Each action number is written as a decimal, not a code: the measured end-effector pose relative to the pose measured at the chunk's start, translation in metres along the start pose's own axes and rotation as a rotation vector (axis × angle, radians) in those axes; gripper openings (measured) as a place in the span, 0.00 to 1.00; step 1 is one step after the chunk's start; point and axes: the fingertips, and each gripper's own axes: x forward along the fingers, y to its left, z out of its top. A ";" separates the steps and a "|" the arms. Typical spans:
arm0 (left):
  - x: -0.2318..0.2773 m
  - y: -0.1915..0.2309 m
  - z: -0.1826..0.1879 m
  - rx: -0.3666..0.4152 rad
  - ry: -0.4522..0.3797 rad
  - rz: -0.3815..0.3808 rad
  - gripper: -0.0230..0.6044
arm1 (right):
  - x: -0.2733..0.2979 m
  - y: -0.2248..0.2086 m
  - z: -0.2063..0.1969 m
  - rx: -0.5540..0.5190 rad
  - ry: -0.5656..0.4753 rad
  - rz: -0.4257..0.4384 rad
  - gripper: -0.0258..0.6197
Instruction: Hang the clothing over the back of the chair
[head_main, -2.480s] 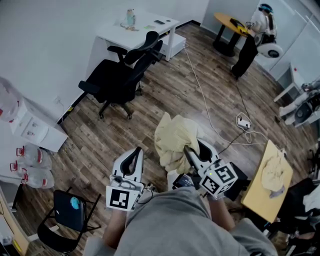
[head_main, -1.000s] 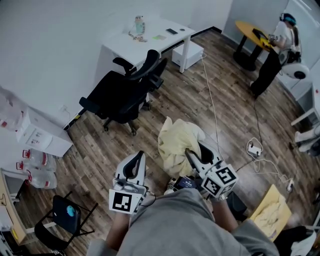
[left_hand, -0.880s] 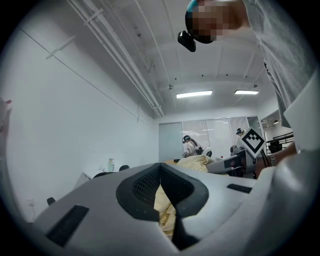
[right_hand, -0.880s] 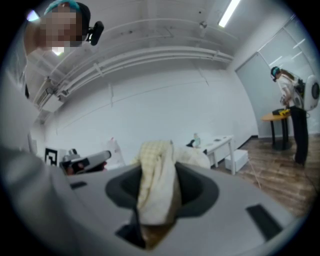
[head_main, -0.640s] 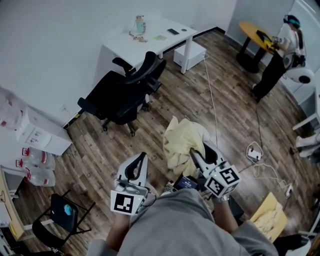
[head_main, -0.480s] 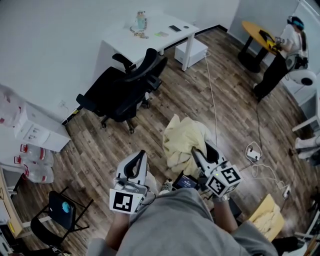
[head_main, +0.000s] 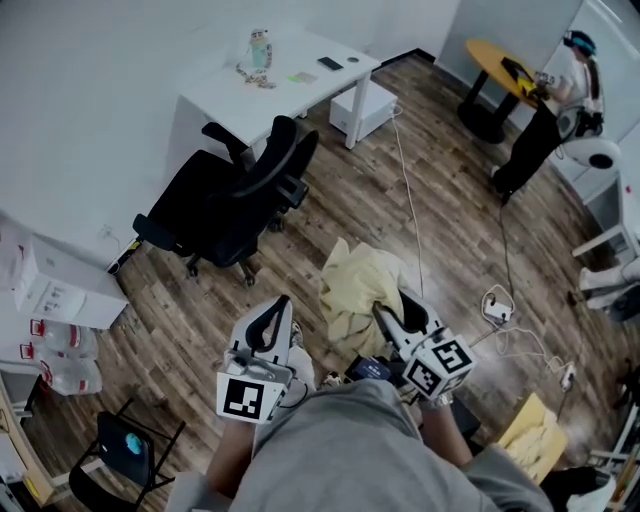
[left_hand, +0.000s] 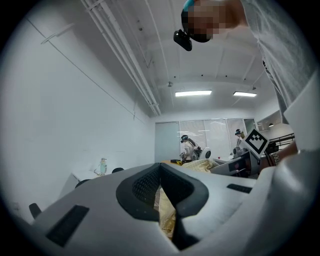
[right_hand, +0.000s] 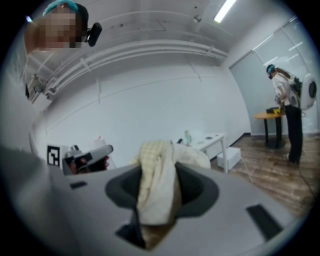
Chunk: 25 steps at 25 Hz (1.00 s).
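The black office chair stands well apart, at upper left. My left gripper has its jaw tips together, gripping nothing. Beside it the pale yellow garment hangs bunched above the wood floor, pinched firmly in my right gripper.

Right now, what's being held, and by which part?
Both hold the pale yellow clothing: the right gripper pinches a bunched fold, the left gripper a thin strip; which part of it cannot be told.
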 end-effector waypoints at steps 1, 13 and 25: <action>0.008 0.005 0.000 -0.002 0.001 -0.005 0.09 | 0.007 -0.003 0.003 0.001 0.002 -0.004 0.32; 0.072 0.075 0.008 -0.031 -0.019 -0.056 0.09 | 0.083 -0.022 0.038 -0.009 -0.009 -0.065 0.32; 0.104 0.138 0.019 -0.017 -0.063 -0.097 0.09 | 0.141 -0.028 0.084 -0.070 -0.089 -0.115 0.32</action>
